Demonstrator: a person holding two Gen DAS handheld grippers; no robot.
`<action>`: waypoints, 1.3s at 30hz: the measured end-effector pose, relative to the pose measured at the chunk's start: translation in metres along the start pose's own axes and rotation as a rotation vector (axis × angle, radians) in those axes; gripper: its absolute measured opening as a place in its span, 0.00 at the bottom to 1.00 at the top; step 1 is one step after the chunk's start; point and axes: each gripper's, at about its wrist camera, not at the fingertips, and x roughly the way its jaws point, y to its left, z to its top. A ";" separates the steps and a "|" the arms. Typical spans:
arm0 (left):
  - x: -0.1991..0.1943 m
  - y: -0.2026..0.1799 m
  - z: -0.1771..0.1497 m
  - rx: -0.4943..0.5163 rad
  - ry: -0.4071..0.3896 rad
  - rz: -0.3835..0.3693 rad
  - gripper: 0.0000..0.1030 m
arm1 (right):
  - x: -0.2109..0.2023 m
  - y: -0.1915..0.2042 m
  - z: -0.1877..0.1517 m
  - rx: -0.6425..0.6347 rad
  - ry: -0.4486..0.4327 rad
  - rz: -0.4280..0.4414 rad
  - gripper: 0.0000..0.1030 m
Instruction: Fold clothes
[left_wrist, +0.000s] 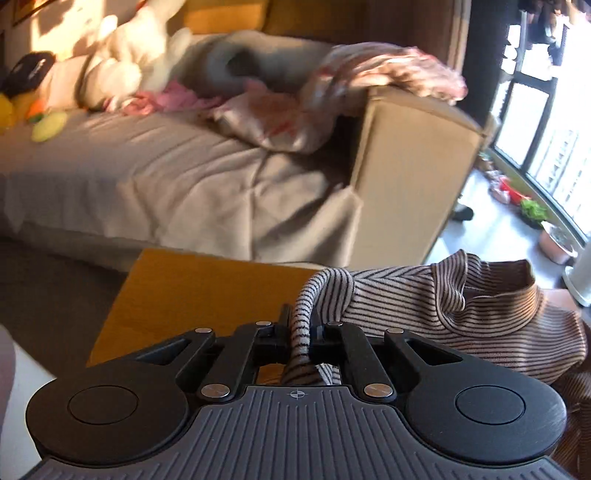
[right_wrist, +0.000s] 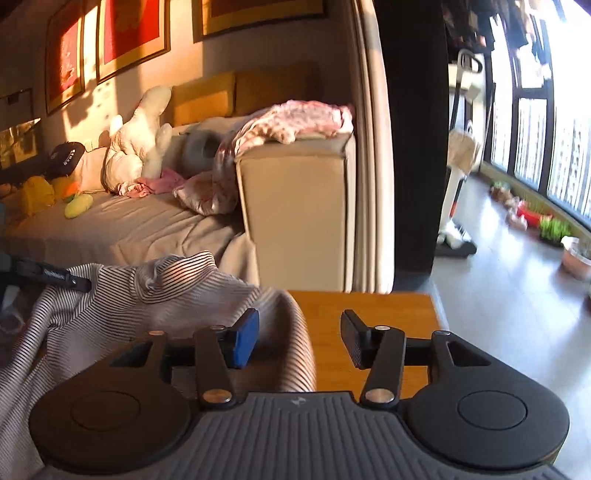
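Pinching a bunched fold of the shirt (left_wrist: 424, 310) in the left gripper (left_wrist: 298, 332); right gripper (right_wrist: 299, 341) spread, holding nothing; lay rumpled across the table (right_wrist: 369, 317), unfolded; folding left.

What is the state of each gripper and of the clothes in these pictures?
Left hand-held gripper: shut on the striped garment.
Right hand-held gripper: open, holding nothing.
Striped garment: crumpled, unfolded, on the wooden table.
Pink blanket: draped over the sofa arm.
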 end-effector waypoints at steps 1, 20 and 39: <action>0.001 -0.001 -0.003 0.026 -0.001 0.019 0.10 | 0.000 0.005 -0.001 -0.005 0.003 0.006 0.48; -0.113 -0.069 -0.095 0.171 0.048 -0.499 0.83 | -0.107 0.014 -0.087 0.144 0.121 0.051 0.71; -0.143 -0.067 -0.176 0.328 0.188 -0.613 0.88 | -0.173 -0.096 -0.006 0.168 -0.054 -0.229 0.04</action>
